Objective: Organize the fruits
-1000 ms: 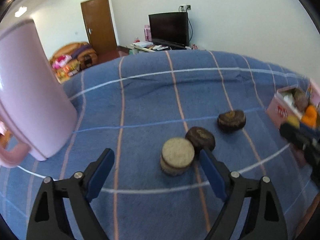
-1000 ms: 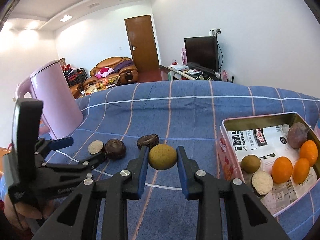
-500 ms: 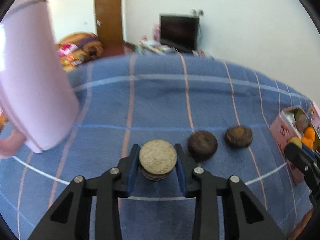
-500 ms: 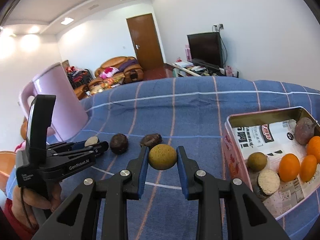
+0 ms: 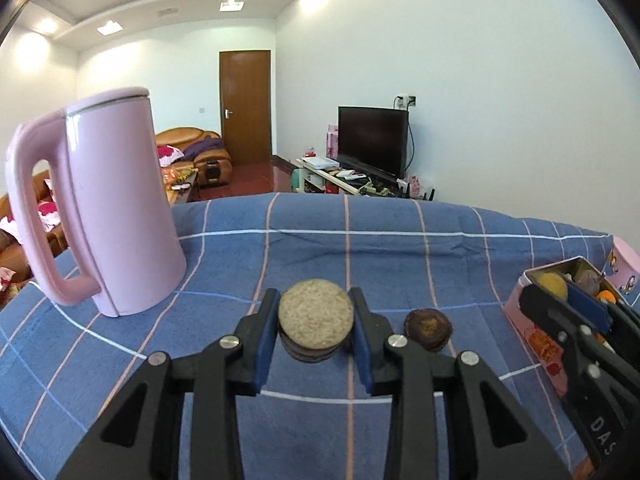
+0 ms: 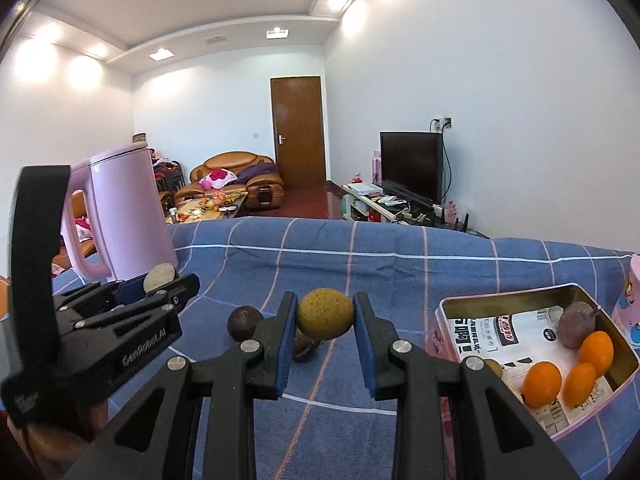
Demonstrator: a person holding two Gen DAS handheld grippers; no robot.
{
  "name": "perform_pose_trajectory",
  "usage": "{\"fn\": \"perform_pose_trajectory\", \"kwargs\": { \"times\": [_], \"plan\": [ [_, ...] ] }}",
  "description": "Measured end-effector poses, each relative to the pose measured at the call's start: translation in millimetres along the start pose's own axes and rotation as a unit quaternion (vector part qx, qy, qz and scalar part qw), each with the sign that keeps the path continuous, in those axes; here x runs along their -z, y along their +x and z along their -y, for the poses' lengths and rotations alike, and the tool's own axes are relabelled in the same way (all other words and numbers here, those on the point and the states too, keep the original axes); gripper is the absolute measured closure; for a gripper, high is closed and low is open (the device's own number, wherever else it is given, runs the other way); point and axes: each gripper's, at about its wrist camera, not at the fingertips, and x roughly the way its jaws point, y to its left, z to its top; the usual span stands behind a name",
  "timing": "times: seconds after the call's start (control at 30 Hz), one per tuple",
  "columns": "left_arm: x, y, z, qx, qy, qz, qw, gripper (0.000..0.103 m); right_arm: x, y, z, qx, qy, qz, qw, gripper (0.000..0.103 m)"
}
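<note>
Gripping both loads at once. Left to right across the blue checked cloth [image 5: 400,256]:

Pink kettle [image 5: 116,208] stands upright at far left, not part of the task.

Left gripper [image 5: 316,326]: jaws clamped on a halved fruit [image 5: 316,320], pads pressing its two sides. Cut face is pale, grainy and round, turned toward the camera; a dark brownish rind shows beneath. It appears lifted clear of the cloth. Judgement: light, rind fairly stiff, but the cut flesh is likely soft and moist, so hold it on the rind as now, never across the face, and keep it from tipping.

Just right of it, a dark wrinkled fruit [image 5: 427,327] rests on the cloth; the right wrist view shows a second dark one [image 6: 244,322] close by.

Right gripper [image 6: 325,322]: jaws closed on a round yellow-green fruit [image 6: 325,319], skin dull and finely speckled, held at its widest part above the cloth. Judgement: light, firm, skin smooth enough to roll out of a loose grip; a hold across the middle suits it.

Far right, the pink tin [image 6: 496,299], paper-lined, holds three oranges [image 6: 542,383], a purplish fruit [image 6: 576,330] and others partly hidden by the gripper. Judgement: both held fruits go there next.
</note>
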Motion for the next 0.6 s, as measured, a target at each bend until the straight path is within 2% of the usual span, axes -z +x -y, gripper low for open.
{"fn": "perform_pose_trajectory", "kwargs": {
  "times": [0.6],
  "plan": [
    [15,-25,47,-0.015,0.025,0.004,0.9996,0.067,14,-28,11,0.019,-0.002,-0.012,1.0,0.073]
  ]
}}
